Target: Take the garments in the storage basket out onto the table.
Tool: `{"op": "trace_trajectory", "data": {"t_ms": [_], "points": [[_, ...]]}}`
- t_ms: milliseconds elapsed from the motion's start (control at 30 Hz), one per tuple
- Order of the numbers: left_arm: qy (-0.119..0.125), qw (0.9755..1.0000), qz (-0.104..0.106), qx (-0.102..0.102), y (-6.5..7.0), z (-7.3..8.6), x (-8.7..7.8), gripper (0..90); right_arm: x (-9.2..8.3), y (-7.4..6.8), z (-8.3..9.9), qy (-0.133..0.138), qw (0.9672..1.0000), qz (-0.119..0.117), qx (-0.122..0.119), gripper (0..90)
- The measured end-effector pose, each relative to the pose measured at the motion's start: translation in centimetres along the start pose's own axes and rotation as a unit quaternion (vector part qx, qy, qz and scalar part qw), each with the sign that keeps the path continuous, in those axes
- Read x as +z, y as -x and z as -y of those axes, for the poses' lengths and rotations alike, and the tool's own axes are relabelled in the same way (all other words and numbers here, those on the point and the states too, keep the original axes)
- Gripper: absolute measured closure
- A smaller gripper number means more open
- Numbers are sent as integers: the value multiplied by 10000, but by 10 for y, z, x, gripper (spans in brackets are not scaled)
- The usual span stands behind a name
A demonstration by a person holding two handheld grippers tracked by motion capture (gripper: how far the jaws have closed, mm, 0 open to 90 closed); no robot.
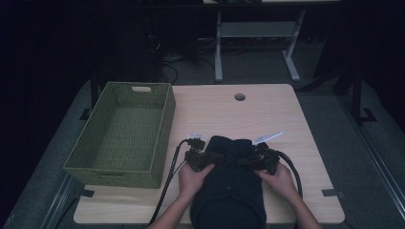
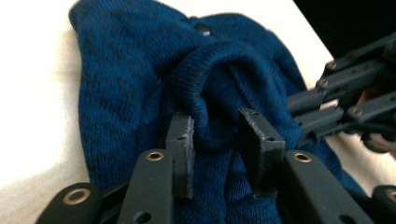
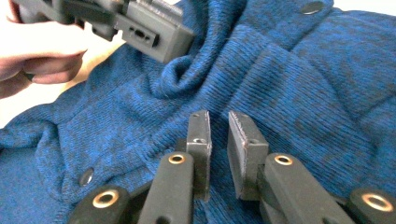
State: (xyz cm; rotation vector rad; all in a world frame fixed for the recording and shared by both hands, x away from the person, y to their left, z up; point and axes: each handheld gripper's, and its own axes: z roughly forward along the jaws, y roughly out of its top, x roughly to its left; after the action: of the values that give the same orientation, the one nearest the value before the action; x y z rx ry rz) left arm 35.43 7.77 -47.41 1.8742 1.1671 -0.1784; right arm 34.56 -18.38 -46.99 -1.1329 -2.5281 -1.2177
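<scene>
Blue knitted fabric, a sweater (image 1: 228,183) with snaps, lies bunched at the near middle of the wooden table (image 1: 296,124), to the right of the green woven basket (image 1: 125,131). The left gripper (image 2: 217,135) has a raised ribbed fold between its pads, which stand close on either side; they seem to pinch it, though the hold looks light. The right gripper (image 3: 219,140) rests on the knit to the right with a narrow gap between its jaws, and no cloth rises into that gap. To fold cleanly, I would firm up the left pinch, gather a matching fold on the right, then lift both sides evenly.
</scene>
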Motion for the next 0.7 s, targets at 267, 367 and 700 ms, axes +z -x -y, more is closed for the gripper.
{"op": "trace_trajectory", "data": {"t_ms": [267,367,700], "points": [[-160,9998,-10,95,7,9,-3,677,-6,1,0,-11,10000,11,46,754],[-189,9997,-11,130,9,12,-4,677,-11,-5,-5,194,9998,-105,-3,754],[-173,9997,27,155,12,17,-8,675,4,-21,-23,231,9992,-312,-138,771]]}}
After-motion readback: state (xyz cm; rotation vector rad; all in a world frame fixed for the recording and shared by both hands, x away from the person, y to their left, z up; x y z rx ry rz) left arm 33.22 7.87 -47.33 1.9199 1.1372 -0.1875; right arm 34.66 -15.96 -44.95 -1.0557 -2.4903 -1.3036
